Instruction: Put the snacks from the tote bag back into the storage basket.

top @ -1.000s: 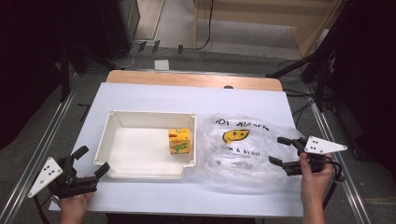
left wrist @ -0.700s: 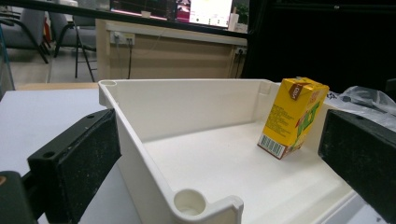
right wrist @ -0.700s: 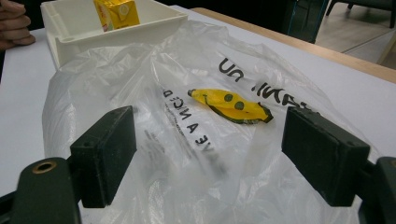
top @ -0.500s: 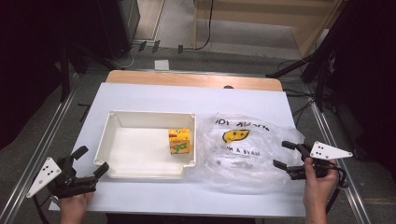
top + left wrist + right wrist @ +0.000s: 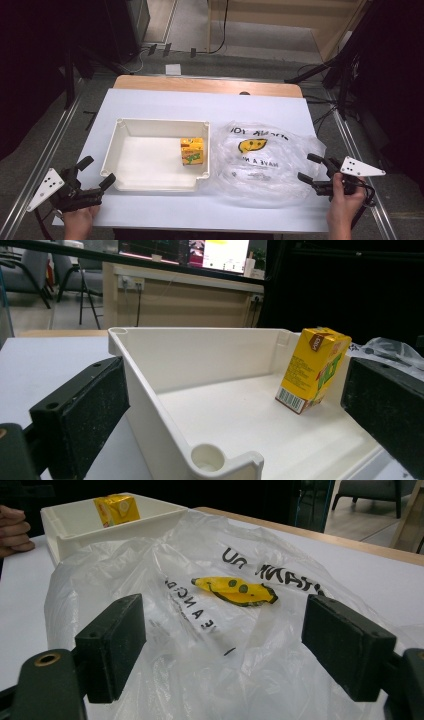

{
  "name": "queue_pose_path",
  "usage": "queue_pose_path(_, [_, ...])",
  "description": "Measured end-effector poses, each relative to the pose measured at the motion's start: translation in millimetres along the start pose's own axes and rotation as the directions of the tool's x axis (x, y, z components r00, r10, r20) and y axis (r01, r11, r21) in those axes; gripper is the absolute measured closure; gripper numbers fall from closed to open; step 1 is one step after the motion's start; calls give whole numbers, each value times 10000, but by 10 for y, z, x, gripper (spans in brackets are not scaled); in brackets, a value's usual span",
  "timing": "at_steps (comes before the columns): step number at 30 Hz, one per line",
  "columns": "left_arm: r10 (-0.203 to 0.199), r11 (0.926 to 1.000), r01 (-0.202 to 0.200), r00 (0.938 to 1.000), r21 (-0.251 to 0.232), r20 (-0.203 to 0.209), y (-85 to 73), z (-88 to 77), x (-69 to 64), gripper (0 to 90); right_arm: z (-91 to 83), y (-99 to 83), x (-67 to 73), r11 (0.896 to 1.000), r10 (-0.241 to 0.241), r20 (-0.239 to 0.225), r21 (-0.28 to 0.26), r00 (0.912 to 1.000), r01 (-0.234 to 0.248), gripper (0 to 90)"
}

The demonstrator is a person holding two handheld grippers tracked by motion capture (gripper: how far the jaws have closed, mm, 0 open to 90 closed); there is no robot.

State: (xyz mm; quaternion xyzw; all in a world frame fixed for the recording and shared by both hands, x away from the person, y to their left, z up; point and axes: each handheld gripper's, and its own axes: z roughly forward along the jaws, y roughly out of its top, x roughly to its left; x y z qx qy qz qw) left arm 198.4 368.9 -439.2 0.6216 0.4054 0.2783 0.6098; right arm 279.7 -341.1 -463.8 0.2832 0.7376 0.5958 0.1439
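the right gripper (image 5: 314, 173), jaws wide and empty, sits at the right edge of the clear plastic bag (image 5: 260, 157), which lies just ahead of it. the left gripper (image 5: 94, 176), also wide, faces the white tray's (image 5: 150, 125) near-left corner; a yellow juice carton (image 5: 192, 151) stands inside.

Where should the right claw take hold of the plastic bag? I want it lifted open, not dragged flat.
Probably at the crumpled edge of the plastic bag nearest the right claw, coming in low from the bag's right side. There the film stands up in loose folds off the table, so the open jaws can close around a ridge; the printed middle looks flatter, with less to pinch.
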Motion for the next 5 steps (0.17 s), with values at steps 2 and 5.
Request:
queue_pose_path(2, [-17, 10000, 17, 10000, -5, 8, 0, -2, 2, 0, -8, -1, 2, 10000, 20, 34, -21, 10000, -20, 189])
queue_pose_path(5, [-25, 10000, 25, 10000, -13, -2, 1, 0, 3, 0, -10, 7, 13, 10000, -8, 59, -42, 10000, 9, 189])
